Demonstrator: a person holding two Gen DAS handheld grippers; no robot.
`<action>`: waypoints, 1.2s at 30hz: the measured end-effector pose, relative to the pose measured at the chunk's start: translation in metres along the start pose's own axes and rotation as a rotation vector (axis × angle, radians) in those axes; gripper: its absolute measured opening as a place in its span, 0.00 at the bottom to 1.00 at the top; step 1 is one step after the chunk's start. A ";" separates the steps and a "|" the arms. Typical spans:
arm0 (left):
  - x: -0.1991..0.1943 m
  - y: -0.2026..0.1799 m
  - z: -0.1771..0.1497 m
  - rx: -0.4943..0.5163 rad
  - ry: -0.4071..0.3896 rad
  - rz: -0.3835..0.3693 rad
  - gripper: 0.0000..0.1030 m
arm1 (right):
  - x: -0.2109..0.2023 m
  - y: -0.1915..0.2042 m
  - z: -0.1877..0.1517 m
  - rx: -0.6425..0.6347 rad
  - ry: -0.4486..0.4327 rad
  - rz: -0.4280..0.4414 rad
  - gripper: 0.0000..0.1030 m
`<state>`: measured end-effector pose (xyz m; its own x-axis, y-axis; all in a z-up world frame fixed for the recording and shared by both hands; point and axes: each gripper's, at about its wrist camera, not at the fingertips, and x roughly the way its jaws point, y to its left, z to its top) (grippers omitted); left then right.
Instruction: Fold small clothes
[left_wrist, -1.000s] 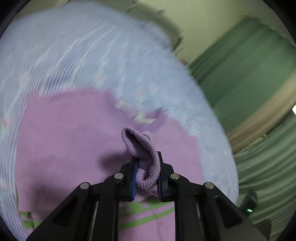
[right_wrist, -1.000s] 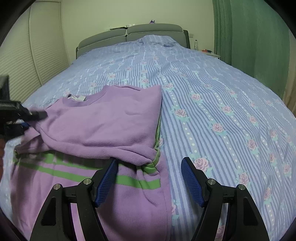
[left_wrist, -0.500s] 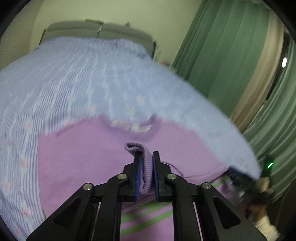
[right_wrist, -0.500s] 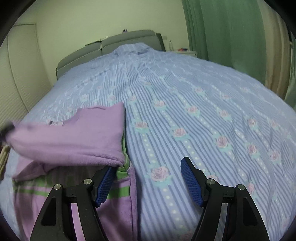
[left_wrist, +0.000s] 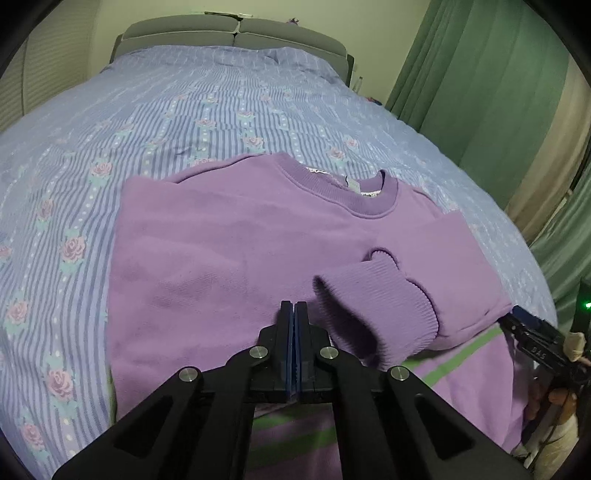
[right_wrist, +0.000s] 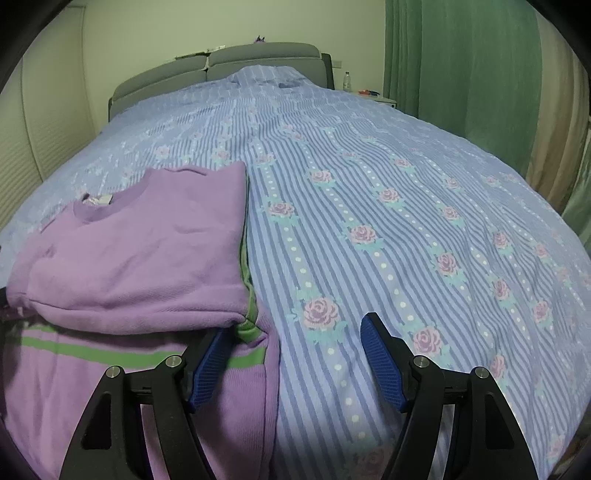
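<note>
A small purple sweater (left_wrist: 229, 251) with green stripes near its hem lies on the bed, its sides folded in. One sleeve lies across the chest, its ribbed cuff (left_wrist: 384, 295) just right of my left gripper (left_wrist: 294, 314). The left gripper is shut and empty above the sweater's middle. In the right wrist view the sweater (right_wrist: 140, 258) lies at the left. My right gripper (right_wrist: 295, 354) is open and empty, its left finger over the sweater's folded right edge by the green stripes (right_wrist: 85, 350). The right gripper also shows in the left wrist view (left_wrist: 535, 339).
The bed has a blue striped cover with roses (right_wrist: 388, 221) and a grey headboard (right_wrist: 221, 66). Green curtains (right_wrist: 461, 66) hang on the right. A nightstand with a bottle (right_wrist: 346, 79) stands by the headboard.
My left gripper has let go of the sleeve cuff, which now lies across the sweater, and has shut empty. The right gripper stays open and has shifted to the right along the sweater's edge.
</note>
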<state>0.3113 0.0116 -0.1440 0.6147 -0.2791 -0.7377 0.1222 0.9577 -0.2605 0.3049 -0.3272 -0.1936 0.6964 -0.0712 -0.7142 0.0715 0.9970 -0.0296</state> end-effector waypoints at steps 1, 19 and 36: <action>-0.003 -0.001 0.000 0.005 -0.003 0.008 0.04 | -0.001 0.001 0.000 -0.009 0.010 -0.005 0.68; -0.170 -0.002 -0.089 0.037 -0.150 0.198 0.66 | -0.142 0.004 -0.048 -0.034 -0.045 0.064 0.68; -0.145 0.006 -0.178 -0.067 0.027 0.048 0.57 | -0.129 -0.011 -0.121 0.099 0.113 0.203 0.68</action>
<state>0.0844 0.0457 -0.1500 0.5971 -0.2356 -0.7668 0.0401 0.9635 -0.2648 0.1278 -0.3251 -0.1859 0.6195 0.1395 -0.7725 0.0119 0.9823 0.1869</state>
